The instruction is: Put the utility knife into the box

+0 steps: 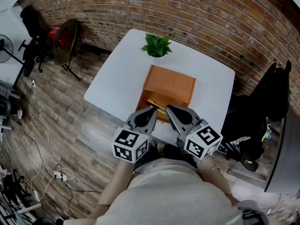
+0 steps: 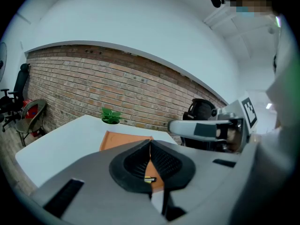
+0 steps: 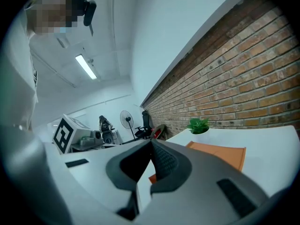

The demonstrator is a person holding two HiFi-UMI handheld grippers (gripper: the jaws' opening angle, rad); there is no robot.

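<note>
Item: yellow-and-black utility knife (image 1: 156, 106). It lay flat on the low front part of the orange cardboard box (image 1: 169, 84), just ahead of the two gripper tips and held by neither. In the left gripper view it showed only as a small yellow sliver (image 2: 150, 179) below the jaws. Whether that front part was a folded-down flap or an open tray was not clear.

Box: rectangular, with its raised rear section closed and two round marks on top. It stood mid-table.

Left gripper (image 1: 151, 110): grey with black ribbed pads, jaw tips pressed together (image 2: 150, 143), nothing between them.

Right gripper (image 1: 170, 108): same make, jaws likewise fully closed and empty (image 3: 151, 142), just beside the left one.

Support: white square table (image 1: 117, 74).

Also on the table: small green potted plant (image 1: 156, 45), beyond the box near the far edge.

Surroundings: red brick wall (image 1: 197, 18), wood-plank floor (image 1: 51, 125), black chair (image 1: 262, 111) to the right.
</note>
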